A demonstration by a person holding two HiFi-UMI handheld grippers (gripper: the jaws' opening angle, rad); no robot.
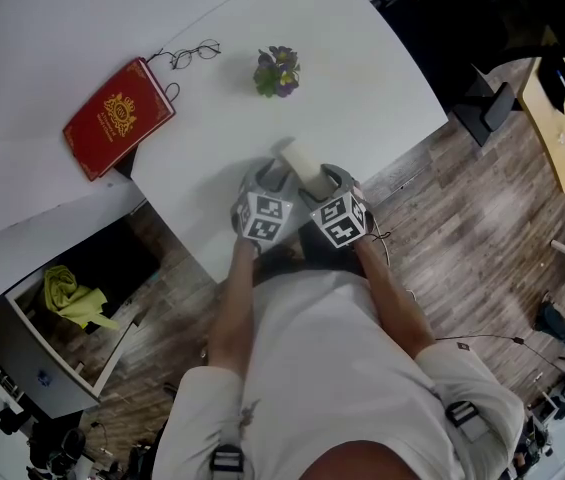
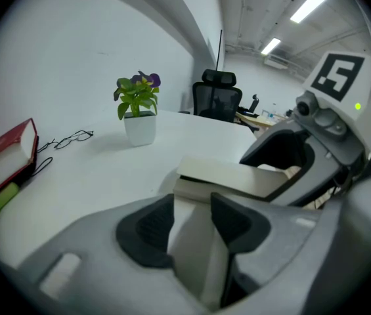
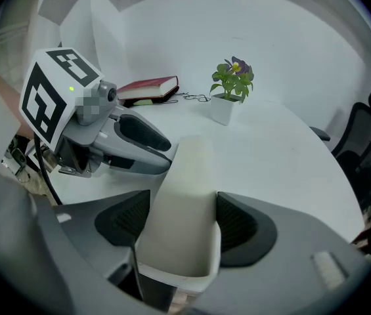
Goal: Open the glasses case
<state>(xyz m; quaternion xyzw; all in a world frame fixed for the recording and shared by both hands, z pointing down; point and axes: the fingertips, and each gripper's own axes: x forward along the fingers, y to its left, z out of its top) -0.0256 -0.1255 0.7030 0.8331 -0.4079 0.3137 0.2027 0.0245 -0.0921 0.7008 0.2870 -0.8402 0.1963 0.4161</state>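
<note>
The white bench (image 1: 362, 78) takes up most of the room in front of the person. A red book (image 1: 119, 117) lies at its far left. A small potted plant (image 1: 277, 71) stands further in, with glasses (image 1: 196, 52) lying between the two.

All of that is well apart from the work, which is at the bench's near edge. There the cream case (image 1: 300, 158) sits between the two tools. The left tool (image 2: 192, 225) is clenched on one end of it, with a pad pressed to each side. The right tool (image 3: 184, 225) is clamped across the other end, the shell filling the space between its pads.

From the left gripper view a thin dark seam shows between lid and base, so I'd judge the case is just starting to part. To open it well, the left tool should pin the base down. The right tool should swing the lid up about its hinge, not pull it straight off. The shell looks smooth, so I'd use a firm, even squeeze and a slow lift to stop it slipping out.
</note>
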